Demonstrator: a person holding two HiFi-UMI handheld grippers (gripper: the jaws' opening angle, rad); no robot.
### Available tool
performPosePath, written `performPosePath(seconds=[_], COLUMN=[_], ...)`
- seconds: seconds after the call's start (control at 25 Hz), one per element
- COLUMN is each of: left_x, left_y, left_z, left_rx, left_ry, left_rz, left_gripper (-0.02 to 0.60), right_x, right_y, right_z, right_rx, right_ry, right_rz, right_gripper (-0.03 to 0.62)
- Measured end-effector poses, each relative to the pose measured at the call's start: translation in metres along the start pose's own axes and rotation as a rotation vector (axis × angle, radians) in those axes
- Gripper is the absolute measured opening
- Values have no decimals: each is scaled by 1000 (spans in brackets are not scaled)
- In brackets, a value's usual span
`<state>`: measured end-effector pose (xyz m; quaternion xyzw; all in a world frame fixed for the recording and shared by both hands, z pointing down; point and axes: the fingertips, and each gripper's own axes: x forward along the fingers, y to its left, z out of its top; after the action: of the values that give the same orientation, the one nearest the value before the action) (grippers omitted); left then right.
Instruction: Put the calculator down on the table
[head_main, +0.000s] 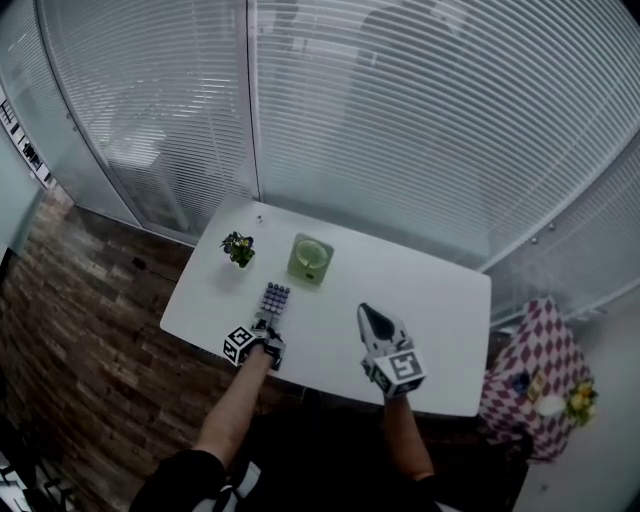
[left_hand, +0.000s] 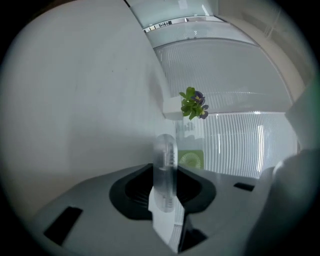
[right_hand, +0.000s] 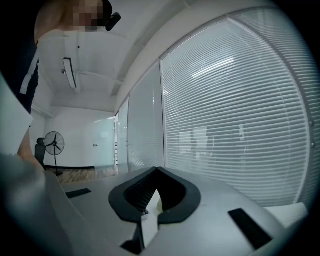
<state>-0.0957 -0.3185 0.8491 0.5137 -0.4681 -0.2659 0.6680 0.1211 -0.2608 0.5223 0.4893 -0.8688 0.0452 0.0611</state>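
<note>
- Left gripper (head_main: 266, 328): low over the near-left part of the white table (head_main: 440, 300), marker cube (head_main: 238, 344) facing up on its left side. Rolled onto its side; in the left gripper view the tabletop stands like a wall on the left.
- Left jaws clamped on the calculator (head_main: 276, 297). In the left gripper view it runs edge-on between the dark pads (left_hand: 135, 192), a thin pale slab (left_hand: 164, 167) sticking out well past them.
- In the head view the calculator lies flat, keys up, extending from the jaws toward the middle of the table. Can't tell whether its underside touches the table or sits just above.
- Just beyond the calculator: green square object (head_main: 311, 259) with a pale round pattern on top. Small potted plant (head_main: 238, 248) with purple flowers to its left, near the table's left edge. Both apart from the calculator.
- Right gripper (head_main: 366, 314): over the near-right part of the table, well apart from the calculator. Jaws together, nothing between them; they taper to a point.
- Right gripper view looks upward: slatted blinds (right_hand: 235, 115), a ceiling light (right_hand: 69, 72), a standing fan (right_hand: 53, 144) far off.
- Beside the table at right: a stand with a pink-and-white checked cloth (head_main: 540, 355). Brick-pattern floor (head_main: 80, 320) at left.
</note>
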Motion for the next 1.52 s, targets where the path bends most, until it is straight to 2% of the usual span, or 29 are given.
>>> performPosePath(seconds=[0.12,0.4,0.72,0.8,0.92,1.0,1.08,1.16,1.2,1.36,1.52], left_x=[5,14,15,14,12,9,2,-7,-10,-13,-14], left_y=[4,4,14,16,17,14,12,13,15,15,3], left_z=[3,4,6,6,11,13,14,16,17,16,14], left_rx=[12,-23,-25,-3,57,102,146,197,208,138,121], left_ry=[9,0,3,15,26,29,31,19,10,-23,-19], left_rz=[42,48,131,179,302,372,442,513,524,452,350], left_gripper=[100,100,104,108,127,160,249,250,250,250,250], right_x=[0,0,-3,-3,0,2,2,3,4,6,6], right_y=[-1,1,-7,-6,-5,-2,3,5,5,4,6], right_z=[-1,-12,-9,-14,-13,-14,-15,-14,-14,-10,-14], right_rx=[3,13,34,52,48,49,61,59,55,55,72], right_ry=[-1,28,13,21,22,27,32,33,31,18,20], right_rz=[8,19,-28,-19,-20,-17,-6,-8,-8,-10,10], right_gripper=[6,6,6,6,6,6,6,6,6,6,6])
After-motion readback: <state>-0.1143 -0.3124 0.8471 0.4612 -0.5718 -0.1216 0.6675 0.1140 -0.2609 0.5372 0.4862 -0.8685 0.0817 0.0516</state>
